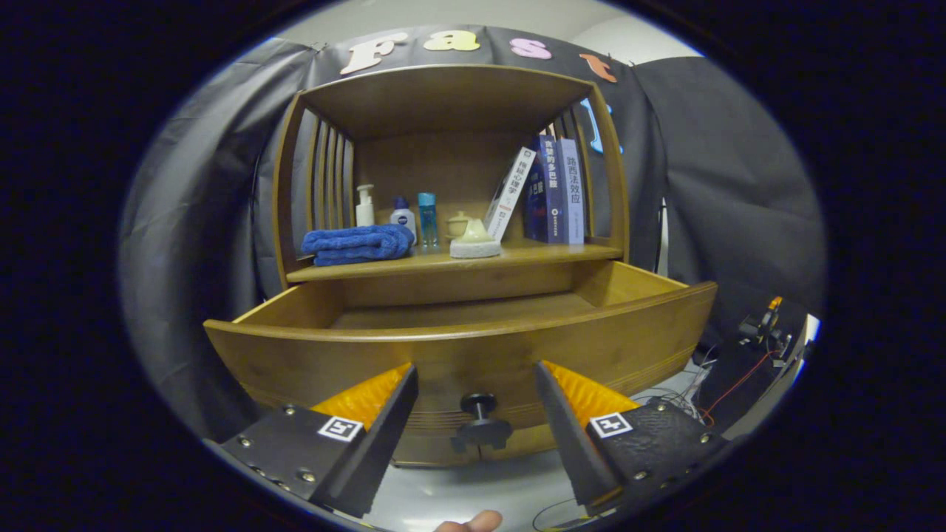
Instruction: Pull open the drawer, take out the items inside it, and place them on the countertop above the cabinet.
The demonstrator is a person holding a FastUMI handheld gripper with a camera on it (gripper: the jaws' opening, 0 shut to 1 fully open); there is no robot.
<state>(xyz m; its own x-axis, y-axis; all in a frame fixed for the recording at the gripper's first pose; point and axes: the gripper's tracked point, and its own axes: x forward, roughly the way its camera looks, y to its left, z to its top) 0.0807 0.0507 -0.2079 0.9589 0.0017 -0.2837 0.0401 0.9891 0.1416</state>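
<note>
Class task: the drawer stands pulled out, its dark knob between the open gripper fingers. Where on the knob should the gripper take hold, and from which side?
Grip the knob at its narrow stem, behind the wider round head, coming straight at the drawer front. The head probably stops the fingers sliding off. The gripper is open, fingers either side.

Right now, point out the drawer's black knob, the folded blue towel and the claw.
black round knob point(479, 404), gripper view, on its cap.
folded blue towel point(358, 244), gripper view, mid-fold.
claw point(477, 373), gripper view, midway between its open fingertips, around the knob.
</note>
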